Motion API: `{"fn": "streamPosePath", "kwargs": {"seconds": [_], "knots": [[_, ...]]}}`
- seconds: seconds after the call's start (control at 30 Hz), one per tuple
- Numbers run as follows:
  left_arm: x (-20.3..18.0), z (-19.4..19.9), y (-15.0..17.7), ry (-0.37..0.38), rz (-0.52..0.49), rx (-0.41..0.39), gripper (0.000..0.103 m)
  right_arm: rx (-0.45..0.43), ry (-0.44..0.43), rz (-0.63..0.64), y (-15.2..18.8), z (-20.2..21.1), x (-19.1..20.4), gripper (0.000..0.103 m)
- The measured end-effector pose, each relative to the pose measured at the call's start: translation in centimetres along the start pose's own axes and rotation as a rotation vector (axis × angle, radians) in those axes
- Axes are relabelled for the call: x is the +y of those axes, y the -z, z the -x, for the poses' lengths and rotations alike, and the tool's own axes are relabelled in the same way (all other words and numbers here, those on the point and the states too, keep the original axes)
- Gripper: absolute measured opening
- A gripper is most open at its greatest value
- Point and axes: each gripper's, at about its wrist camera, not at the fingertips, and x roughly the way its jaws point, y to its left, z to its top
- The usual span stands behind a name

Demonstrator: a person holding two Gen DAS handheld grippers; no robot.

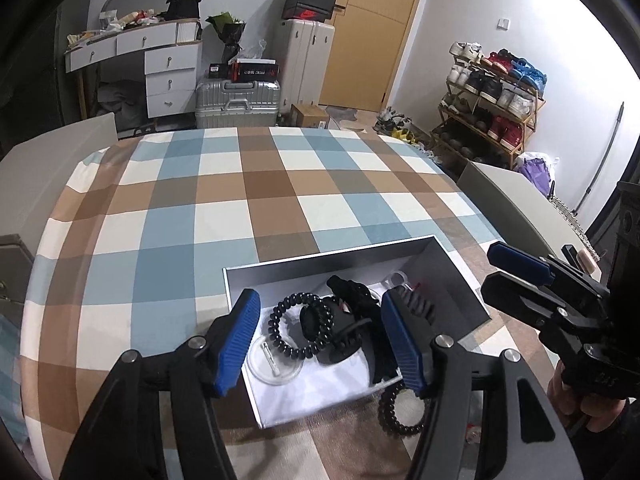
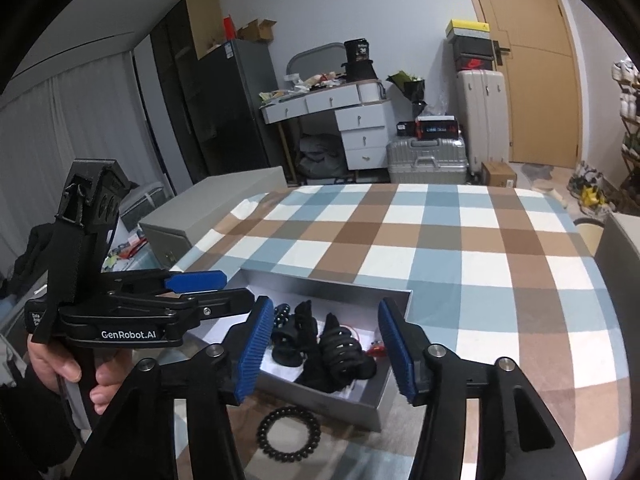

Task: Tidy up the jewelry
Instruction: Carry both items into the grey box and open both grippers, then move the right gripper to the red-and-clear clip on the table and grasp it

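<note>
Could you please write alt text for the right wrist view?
The open right gripper hovers over a grey box of black hair accessories on a checked cloth; one black coil hair tie lies outside it, and the left gripper is alongside.

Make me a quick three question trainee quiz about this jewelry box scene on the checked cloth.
1. True or false: the black spiral coil bracelet on the checked tablecloth lies outside the shallow grey rectangular box.
2. Which is inside the box? A) a clear round plastic disc B) a red apple C) a yellow cup
3. Fill in: the left hand-held gripper and the right hand-held gripper both have their blue-padded jaws ____.

Key: 1 true; 2 A; 3 open, with nothing pressed between the pads.
</note>
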Motion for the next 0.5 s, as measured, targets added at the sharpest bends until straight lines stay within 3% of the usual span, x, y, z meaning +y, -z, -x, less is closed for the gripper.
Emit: {"fn": "streamPosePath", "kwargs": {"seconds": [0.03, 0.1, 0.13, 0.23, 0.37, 0.5], "knots": [[-0.1, 0.3, 0.1, -0.007, -0.001, -0.008, 0.058, -0.003, 0.001, 0.002, 0.0, 0.2, 0.1, 0.06], [-0.1, 0.8, 0.3, -0.025, 0.011, -0.029, 0.058, -0.007, 0.019, 0.004, 0.1, 0.6, 0.4, 0.077], [-0.2, 1.0, 0.5, -0.032, 0.011, -0.04, 0.058, -0.009, 0.032, 0.004, 0.1, 0.8, 0.5, 0.08], [-1.0, 2.1, 1.2, -0.066, -0.013, -0.081, 0.058, -0.018, 0.03, 0.003, 0.4, 1.6, 0.8, 0.082], [-1.0, 2.5, 1.7, -0.094, 0.013, -0.097, 0.073, -0.015, 0.035, -0.006, 0.9, 2.3, 1.1, 0.083], [-1.3, 3.1, 2.0, -0.125, 0.01, -0.123, 0.075, -0.026, 0.04, -0.009, 1.4, 3.4, 1.4, 0.09]]}}
